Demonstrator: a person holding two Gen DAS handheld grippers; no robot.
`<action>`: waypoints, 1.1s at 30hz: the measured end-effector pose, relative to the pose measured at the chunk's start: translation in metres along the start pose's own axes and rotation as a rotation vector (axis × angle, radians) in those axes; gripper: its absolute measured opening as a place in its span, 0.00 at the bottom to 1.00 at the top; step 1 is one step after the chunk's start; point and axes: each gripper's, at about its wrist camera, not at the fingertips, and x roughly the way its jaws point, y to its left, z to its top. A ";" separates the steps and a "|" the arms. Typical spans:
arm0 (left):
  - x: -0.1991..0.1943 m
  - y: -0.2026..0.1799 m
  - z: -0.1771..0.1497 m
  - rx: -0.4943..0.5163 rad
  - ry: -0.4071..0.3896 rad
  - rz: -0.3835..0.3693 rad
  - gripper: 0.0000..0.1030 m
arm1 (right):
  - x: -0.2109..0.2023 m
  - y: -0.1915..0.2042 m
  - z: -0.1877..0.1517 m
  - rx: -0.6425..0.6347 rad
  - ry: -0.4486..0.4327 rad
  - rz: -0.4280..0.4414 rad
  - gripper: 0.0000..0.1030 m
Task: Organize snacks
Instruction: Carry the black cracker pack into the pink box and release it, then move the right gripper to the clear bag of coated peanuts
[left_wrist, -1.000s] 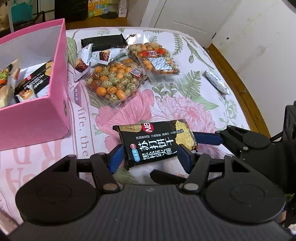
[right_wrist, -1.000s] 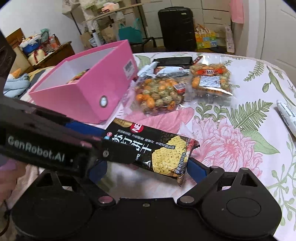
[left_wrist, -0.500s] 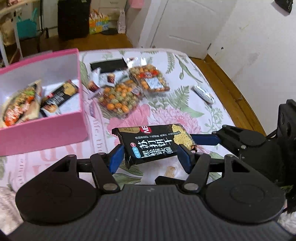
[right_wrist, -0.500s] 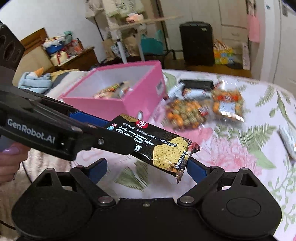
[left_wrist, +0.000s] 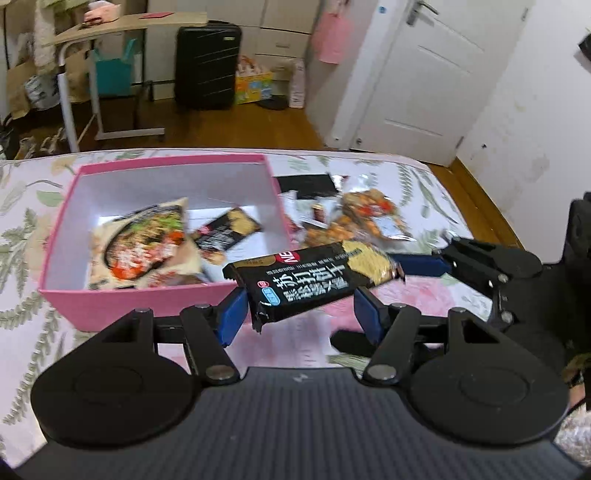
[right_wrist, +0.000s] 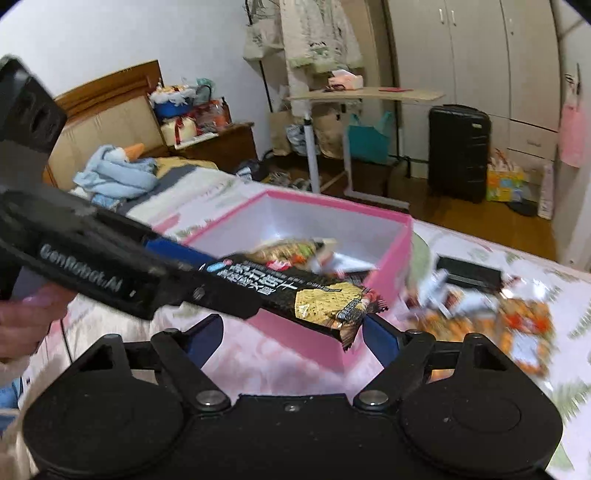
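Note:
A black cracker packet (left_wrist: 310, 282) hangs in the air, held between both grippers. My left gripper (left_wrist: 299, 314) has its blue pads against the packet's left end. My right gripper (right_wrist: 291, 332) has its pads around the packet's right end (right_wrist: 325, 302); its blue fingers (left_wrist: 421, 264) reach the packet from the right in the left wrist view. The packet is level with the near right corner of the pink box (left_wrist: 136, 306). The box holds a noodle bag (left_wrist: 144, 247) and another black packet (left_wrist: 225, 232).
Bags of round snacks (left_wrist: 362, 218) and small packets lie on the floral bedspread (left_wrist: 424, 184) right of the box. A black flat pack (left_wrist: 306, 186) lies behind them. A suitcase (left_wrist: 207, 66) and side table (left_wrist: 110, 33) stand beyond the bed.
Both grippers have lifted the cracker packet high off the bedspread and carried it left toward the pink box. The box's inside has come fully into view.

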 end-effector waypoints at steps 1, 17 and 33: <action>0.000 0.008 0.003 -0.007 -0.007 0.017 0.59 | 0.009 -0.001 0.007 0.004 -0.003 0.019 0.83; 0.065 0.115 0.019 -0.198 0.017 0.166 0.62 | 0.139 -0.005 0.043 0.055 0.141 0.087 0.83; 0.006 0.059 0.000 -0.115 -0.069 0.175 0.62 | 0.005 -0.031 0.000 0.132 0.028 0.007 0.84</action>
